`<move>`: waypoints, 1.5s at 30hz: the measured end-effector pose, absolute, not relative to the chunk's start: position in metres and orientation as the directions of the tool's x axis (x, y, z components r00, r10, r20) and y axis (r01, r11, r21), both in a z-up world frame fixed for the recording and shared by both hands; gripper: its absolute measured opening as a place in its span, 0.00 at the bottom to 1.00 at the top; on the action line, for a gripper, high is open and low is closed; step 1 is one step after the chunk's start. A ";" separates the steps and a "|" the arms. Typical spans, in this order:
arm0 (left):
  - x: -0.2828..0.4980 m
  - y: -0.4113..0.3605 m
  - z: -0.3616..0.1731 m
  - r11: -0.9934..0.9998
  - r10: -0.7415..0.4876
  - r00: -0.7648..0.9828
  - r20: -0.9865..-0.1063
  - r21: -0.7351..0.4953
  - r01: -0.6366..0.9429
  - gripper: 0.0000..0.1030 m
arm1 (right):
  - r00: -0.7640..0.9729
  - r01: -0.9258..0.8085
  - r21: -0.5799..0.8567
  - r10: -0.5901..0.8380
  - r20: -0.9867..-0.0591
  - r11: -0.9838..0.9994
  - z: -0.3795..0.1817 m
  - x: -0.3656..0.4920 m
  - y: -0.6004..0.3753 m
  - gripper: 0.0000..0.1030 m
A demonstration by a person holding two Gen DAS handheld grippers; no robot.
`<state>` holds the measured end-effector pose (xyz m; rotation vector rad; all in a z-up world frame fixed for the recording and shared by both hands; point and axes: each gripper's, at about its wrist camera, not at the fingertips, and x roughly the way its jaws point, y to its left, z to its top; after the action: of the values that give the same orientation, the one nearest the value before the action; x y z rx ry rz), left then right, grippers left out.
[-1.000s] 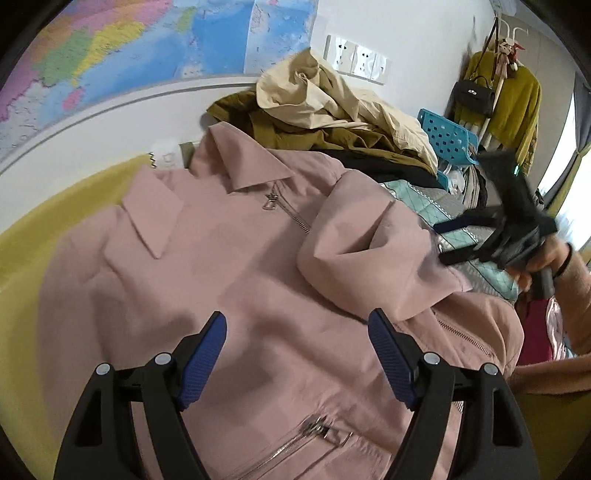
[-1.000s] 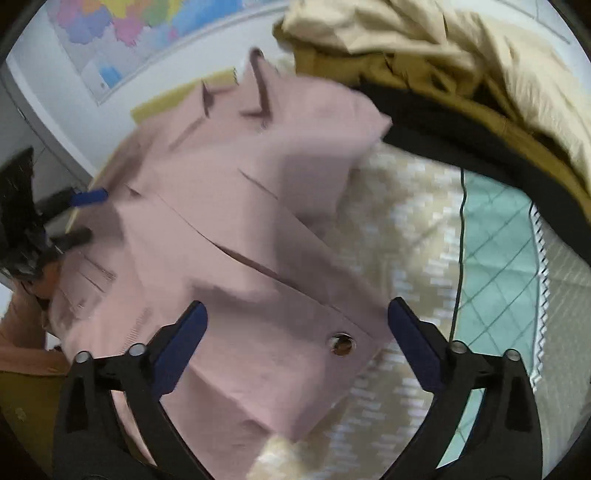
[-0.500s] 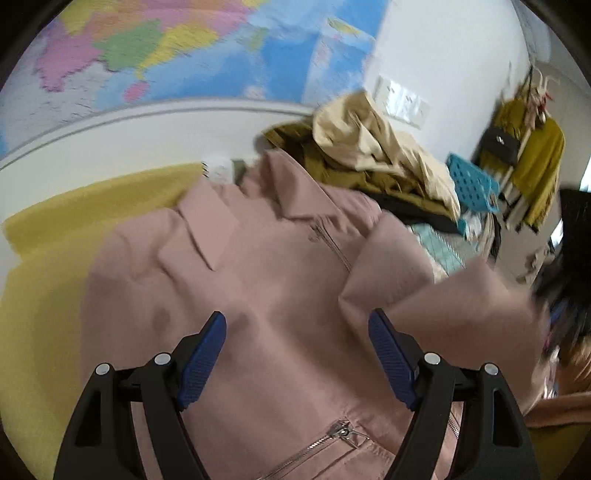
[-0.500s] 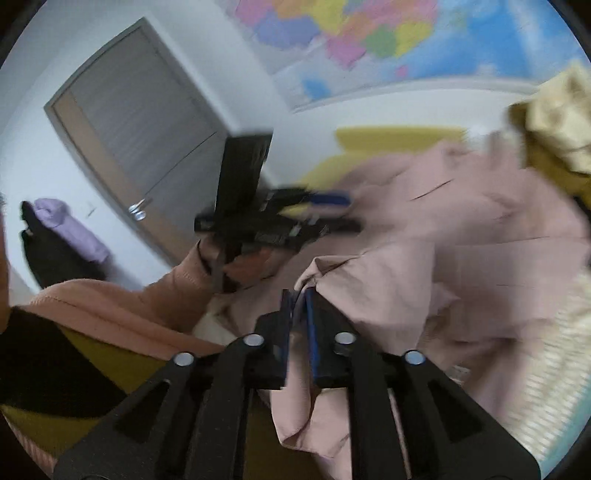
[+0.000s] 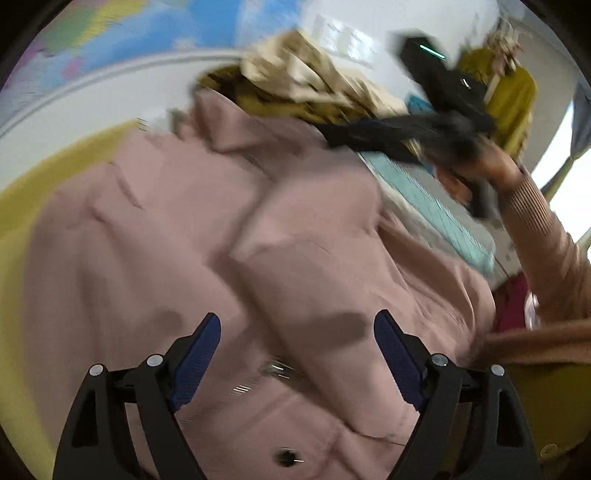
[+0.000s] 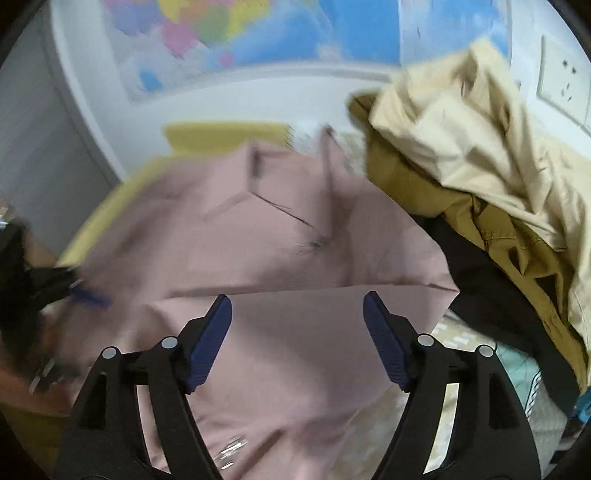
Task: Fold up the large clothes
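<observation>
A large pink jacket (image 5: 177, 221) lies spread on a yellow surface (image 5: 22, 206), collar toward the wall. Its right sleeve (image 5: 314, 258) is folded across the front. My left gripper (image 5: 295, 347) is open and empty above the jacket's lower front. My right gripper (image 6: 295, 332) is open and empty above the folded sleeve (image 6: 295, 350). It also shows blurred in the left wrist view (image 5: 332, 136), raised over the jacket's right shoulder. The left gripper shows blurred at the left edge of the right wrist view (image 6: 85, 291).
A pile of beige (image 6: 461, 122), olive (image 6: 480, 221) and black clothes lies at the back right. A teal quilted cloth (image 5: 436, 206) lies to the right of the jacket. A world map (image 6: 258, 29) hangs on the wall.
My right gripper closed on the sleeve, carried it over the jacket's front, then opened and let it go. The left gripper stayed open over the lower front.
</observation>
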<state>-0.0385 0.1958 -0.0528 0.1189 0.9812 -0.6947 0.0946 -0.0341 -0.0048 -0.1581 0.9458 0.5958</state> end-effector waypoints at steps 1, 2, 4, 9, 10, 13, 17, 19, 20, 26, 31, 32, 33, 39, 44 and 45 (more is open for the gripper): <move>-0.040 0.190 -0.057 0.772 -0.483 0.342 -0.807 -0.208 0.600 0.82 | 0.426 -0.551 0.093 0.376 -0.823 0.829 -0.017 0.101 -0.024 0.73; -0.041 0.184 -0.062 0.763 -0.481 0.317 -0.817 -0.211 0.611 0.82 | 0.422 -0.556 0.061 0.345 -0.838 0.829 -0.025 0.108 -0.016 0.73; -0.041 0.175 -0.074 0.757 -0.452 0.276 -0.848 -0.202 0.621 0.67 | 0.403 -0.586 -0.004 0.288 -0.869 0.810 -0.045 0.117 -0.005 0.52; -0.033 0.184 -0.076 0.754 -0.426 0.262 -0.866 -0.180 0.632 0.05 | 0.392 -0.564 0.003 0.270 -0.879 0.826 -0.052 0.122 -0.036 0.00; -0.027 0.193 -0.065 0.778 -0.404 0.324 -0.856 -0.134 0.614 0.05 | 0.411 -0.538 0.017 0.279 -0.868 0.843 -0.046 0.124 -0.047 0.00; -0.008 0.222 -0.037 0.835 -0.356 0.443 -0.823 -0.067 0.547 0.05 | 0.449 -0.440 0.094 0.309 -0.838 0.893 -0.033 0.129 -0.086 0.01; 0.022 0.261 -0.018 0.913 -0.252 0.554 -0.793 -0.005 0.408 0.26 | 0.439 -0.459 0.191 0.409 -0.800 0.868 -0.020 0.121 -0.096 0.14; 0.026 0.272 -0.016 0.925 -0.237 0.570 -0.786 -0.004 0.379 0.46 | 0.445 -0.506 0.159 0.415 -0.794 0.848 -0.018 0.113 -0.081 0.51; 0.025 0.276 -0.016 0.929 -0.237 0.575 -0.783 -0.009 0.371 0.50 | 0.452 -0.532 0.125 0.406 -0.794 0.837 -0.020 0.110 -0.071 0.61; 0.006 0.263 -0.028 0.893 -0.283 0.537 -0.795 -0.014 0.451 0.78 | 0.418 -0.612 -0.002 0.321 -0.850 0.791 -0.046 0.113 -0.034 0.67; 0.005 0.226 -0.072 0.856 -0.136 0.490 -0.861 0.148 0.496 0.82 | 0.387 -0.607 -0.002 0.294 -0.874 0.795 -0.059 0.115 -0.042 0.02; 0.009 0.222 -0.081 0.849 -0.095 0.485 -0.870 0.183 0.495 0.70 | 0.414 -0.586 -0.006 0.293 -0.862 0.810 -0.053 0.114 -0.049 0.02; 0.013 0.221 -0.085 0.845 -0.068 0.488 -0.870 0.210 0.492 0.57 | 0.440 -0.561 -0.009 0.289 -0.850 0.828 -0.047 0.115 -0.056 0.02; 0.044 0.271 -0.058 0.925 -0.039 0.556 -0.830 0.180 0.335 0.10 | 0.487 -0.426 0.032 0.259 -0.834 0.904 -0.034 0.114 -0.115 0.04; 0.056 0.316 -0.025 0.972 0.072 0.618 -0.783 0.194 0.132 0.23 | 0.500 -0.443 0.018 0.264 -0.825 0.896 -0.032 0.092 -0.120 0.48; 0.050 0.319 -0.018 0.978 0.038 0.630 -0.775 0.159 0.137 0.39 | 0.510 -0.451 0.035 0.290 -0.810 0.892 -0.027 0.087 -0.121 0.48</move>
<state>0.0505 0.3190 -0.0178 0.2108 0.8889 -0.0571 0.0875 -0.1213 -0.0273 -0.1892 0.9351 0.4496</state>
